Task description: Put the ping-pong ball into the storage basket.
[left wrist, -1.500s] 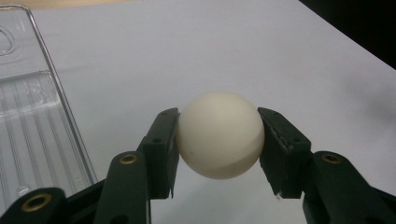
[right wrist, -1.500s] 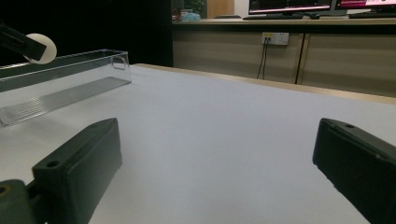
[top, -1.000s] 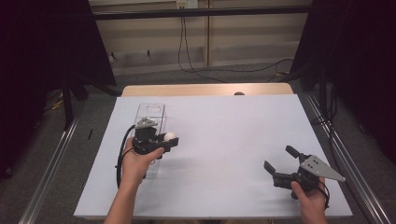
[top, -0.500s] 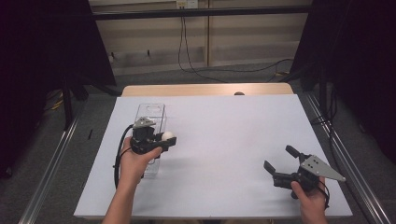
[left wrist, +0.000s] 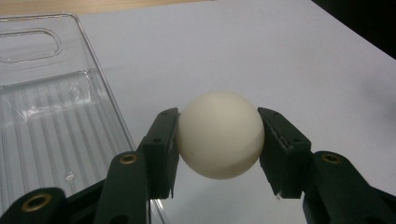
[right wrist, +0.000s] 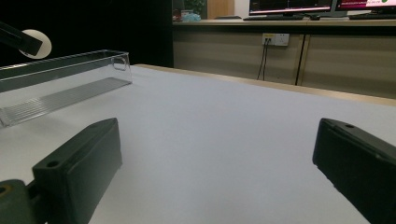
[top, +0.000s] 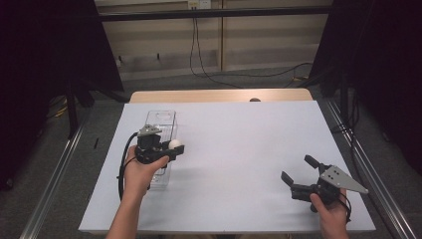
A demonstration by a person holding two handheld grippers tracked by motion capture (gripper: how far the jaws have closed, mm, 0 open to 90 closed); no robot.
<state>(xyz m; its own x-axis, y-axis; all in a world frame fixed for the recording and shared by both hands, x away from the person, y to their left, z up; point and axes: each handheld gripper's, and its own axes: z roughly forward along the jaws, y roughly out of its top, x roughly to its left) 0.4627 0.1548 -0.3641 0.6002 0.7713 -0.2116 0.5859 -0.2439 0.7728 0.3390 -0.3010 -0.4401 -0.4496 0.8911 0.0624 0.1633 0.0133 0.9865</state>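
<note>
The left gripper [top: 175,148], closed on the small white ball [top: 174,145], has drifted slightly toward the near edge of the clear plastic tray [top: 161,119].

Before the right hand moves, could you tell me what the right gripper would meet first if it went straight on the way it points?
The right gripper, jaws open, points left across bare table; probably nothing before the clear tray, though depth is unclear.

One white ball [left wrist: 219,140], near left. One clear tray [top: 161,119], left. Two grippers: one left [top: 174,148], one near right [top: 298,172]. One table [top: 239,139]. Two monitors [right wrist: 322,5], far.
</note>
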